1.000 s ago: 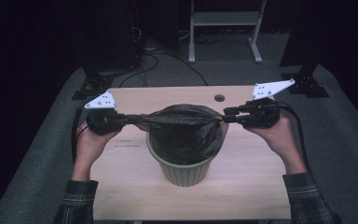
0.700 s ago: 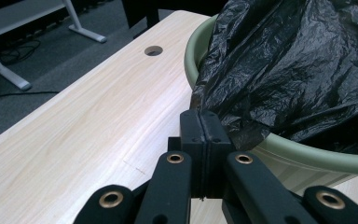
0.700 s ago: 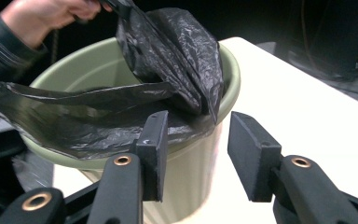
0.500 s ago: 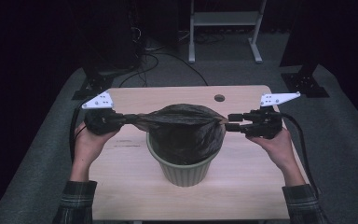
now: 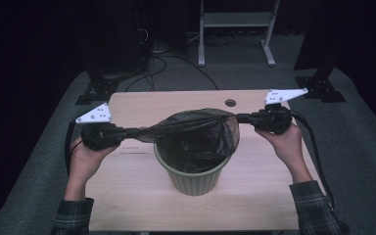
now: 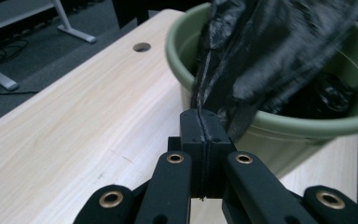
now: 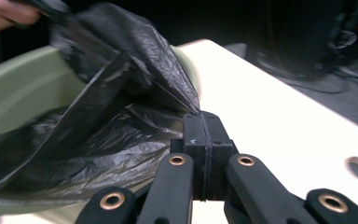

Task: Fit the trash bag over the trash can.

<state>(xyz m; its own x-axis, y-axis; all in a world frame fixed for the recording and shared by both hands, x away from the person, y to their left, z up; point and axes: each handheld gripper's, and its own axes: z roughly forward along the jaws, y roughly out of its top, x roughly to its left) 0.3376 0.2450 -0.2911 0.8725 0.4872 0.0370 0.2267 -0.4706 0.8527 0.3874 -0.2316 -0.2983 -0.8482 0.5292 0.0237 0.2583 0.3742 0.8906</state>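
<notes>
Black bag (image 5: 196, 134) stretched over green bin (image 5: 193, 178) at middle of wooden table (image 5: 127, 196); left gripper (image 5: 129, 132) clamped on bag's left edge; right gripper (image 5: 240, 118) just closing, now pinching bag's right edge; bag's lower part hanging inside bin; small hole (image 5: 230, 103) in tabletop beyond bin.

Black bag (image 5: 196, 132), stretched over green bin (image 5: 193, 178)

Dim room, lit tabletop, motion blur in right gripper view.
</notes>
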